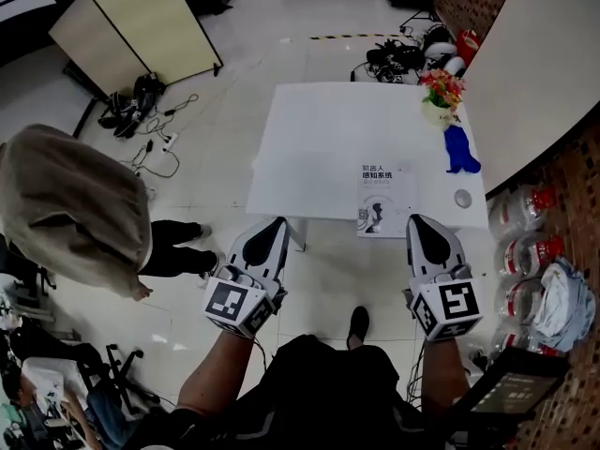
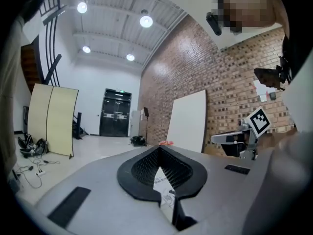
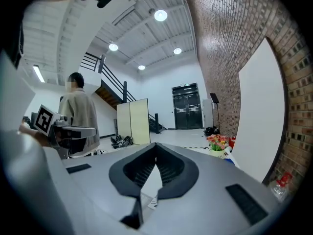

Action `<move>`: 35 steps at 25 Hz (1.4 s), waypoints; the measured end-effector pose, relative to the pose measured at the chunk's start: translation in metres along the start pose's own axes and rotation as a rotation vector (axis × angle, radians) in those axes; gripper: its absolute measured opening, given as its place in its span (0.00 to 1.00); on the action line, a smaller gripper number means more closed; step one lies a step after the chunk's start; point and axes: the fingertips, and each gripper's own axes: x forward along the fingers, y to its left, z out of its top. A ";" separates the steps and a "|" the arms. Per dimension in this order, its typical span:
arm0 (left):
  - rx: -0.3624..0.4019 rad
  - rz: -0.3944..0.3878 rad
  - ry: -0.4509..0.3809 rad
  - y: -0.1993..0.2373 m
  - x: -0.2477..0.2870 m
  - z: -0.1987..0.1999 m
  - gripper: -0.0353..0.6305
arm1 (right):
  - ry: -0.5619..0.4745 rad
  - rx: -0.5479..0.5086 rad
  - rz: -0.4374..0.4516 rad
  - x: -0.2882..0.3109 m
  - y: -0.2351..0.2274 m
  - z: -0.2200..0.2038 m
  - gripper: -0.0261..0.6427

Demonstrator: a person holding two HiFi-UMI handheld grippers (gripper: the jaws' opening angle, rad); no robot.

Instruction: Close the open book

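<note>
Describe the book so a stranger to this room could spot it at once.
Start at the white table in the middle of the floor. The book lies flat at its near edge, right of centre. Unlike the flowers, the blue object and the grey disc beside it, it is a white rectangle with dark print.

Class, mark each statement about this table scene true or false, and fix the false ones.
1. The book lies open. False: it is closed, cover up.
2. The flowers stand near the far right corner of the table. True.
3. The right gripper grips the book. False: its jaws are shut with nothing between them.
4. A blue object lies on the table's right side. True.
</note>
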 end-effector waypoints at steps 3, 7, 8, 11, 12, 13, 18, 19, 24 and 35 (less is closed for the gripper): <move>-0.059 -0.014 -0.013 -0.007 -0.029 -0.008 0.06 | -0.003 -0.020 -0.001 -0.022 0.026 0.001 0.04; -0.034 -0.049 -0.044 -0.016 -0.078 -0.017 0.06 | 0.016 -0.061 -0.009 -0.056 0.072 -0.008 0.04; -0.033 -0.058 -0.049 -0.017 -0.091 -0.018 0.06 | 0.023 -0.059 -0.021 -0.065 0.084 -0.010 0.04; -0.061 -0.078 -0.060 -0.020 -0.130 -0.020 0.06 | 0.026 -0.061 -0.037 -0.092 0.119 -0.006 0.04; -0.071 -0.080 -0.067 -0.023 -0.141 -0.020 0.06 | 0.023 -0.065 -0.044 -0.102 0.126 -0.003 0.04; -0.076 -0.081 -0.076 -0.027 -0.151 -0.020 0.06 | 0.019 -0.068 -0.055 -0.113 0.132 0.000 0.04; -0.088 -0.078 -0.104 -0.059 -0.196 -0.009 0.06 | 0.008 -0.086 -0.083 -0.169 0.150 0.011 0.04; -0.093 -0.085 -0.102 -0.069 -0.202 -0.007 0.06 | -0.001 -0.080 -0.077 -0.181 0.152 0.013 0.04; -0.088 -0.097 -0.064 -0.135 -0.229 0.003 0.06 | -0.053 -0.058 -0.041 -0.242 0.146 0.018 0.04; -0.118 0.067 -0.092 -0.301 -0.293 -0.008 0.06 | -0.048 -0.056 0.154 -0.387 0.112 -0.025 0.04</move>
